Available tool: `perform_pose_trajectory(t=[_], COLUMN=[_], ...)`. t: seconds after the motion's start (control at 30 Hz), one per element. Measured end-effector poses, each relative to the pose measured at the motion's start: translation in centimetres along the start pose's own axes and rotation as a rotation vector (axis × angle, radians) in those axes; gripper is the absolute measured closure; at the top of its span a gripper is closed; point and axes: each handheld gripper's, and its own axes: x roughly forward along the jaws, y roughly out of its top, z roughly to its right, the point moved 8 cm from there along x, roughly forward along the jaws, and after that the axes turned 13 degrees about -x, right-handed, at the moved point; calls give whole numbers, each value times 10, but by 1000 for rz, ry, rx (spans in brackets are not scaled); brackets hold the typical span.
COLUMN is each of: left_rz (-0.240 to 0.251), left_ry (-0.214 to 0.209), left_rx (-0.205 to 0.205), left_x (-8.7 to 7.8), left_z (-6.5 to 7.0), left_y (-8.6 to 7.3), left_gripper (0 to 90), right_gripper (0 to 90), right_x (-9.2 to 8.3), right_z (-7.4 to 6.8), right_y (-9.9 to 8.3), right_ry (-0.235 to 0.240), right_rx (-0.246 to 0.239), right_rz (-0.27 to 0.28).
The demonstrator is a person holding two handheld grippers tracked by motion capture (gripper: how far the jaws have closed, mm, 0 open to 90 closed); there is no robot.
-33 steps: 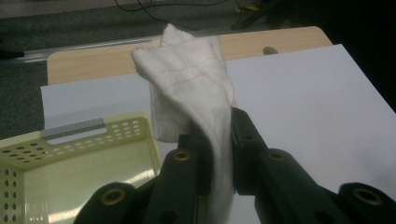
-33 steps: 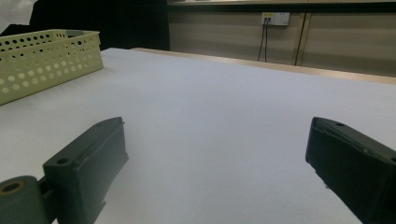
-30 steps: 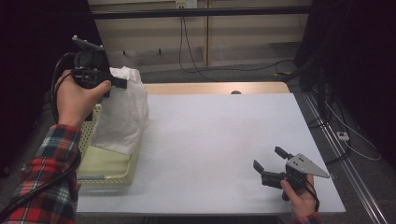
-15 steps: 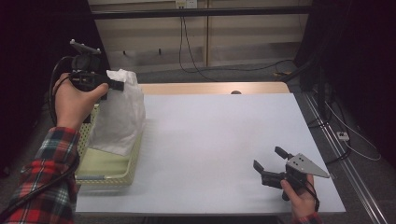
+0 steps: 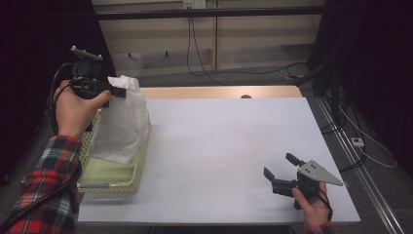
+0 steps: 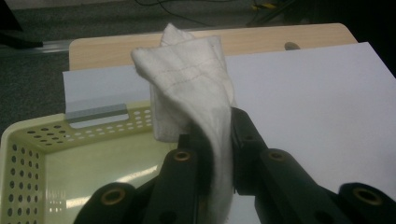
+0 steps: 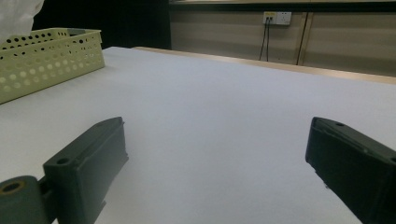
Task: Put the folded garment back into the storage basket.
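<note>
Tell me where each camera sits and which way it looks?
High view: above the table, looking down; forearms, left gripper holding white cloth, right gripper.
Left gripper view: on that gripper, facing cloth over yellow basket; its jaws show.
Right gripper view: low, across the table; open jaws.
All share the basket.

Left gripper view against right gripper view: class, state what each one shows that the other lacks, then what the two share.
The left gripper view alone shows the left claw shut on a white stitched cloth above the basket's hollow inside. The right gripper view alone shows the right claw open with bare table between its jaws, plus a wall socket with cables. Both show the pale yellow perforated plastic basket and the white table sheet.
</note>
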Motion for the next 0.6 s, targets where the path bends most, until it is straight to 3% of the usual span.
perform_pose_trajectory(t=[0.37, 0.6], left_rz=[2, 9], left_ry=[2, -17], left_rx=[-2, -27], left_x=[0, 2], left_z=[-9, -16], left_y=[-6, -14], left_gripper=[823, 822], right_gripper=[52, 51], right_x=[0, 0], right_z=[-1, -1], right_y=[1, 1], right_ry=[5, 5], right_rx=[-3, -2], right_rz=[1, 1])
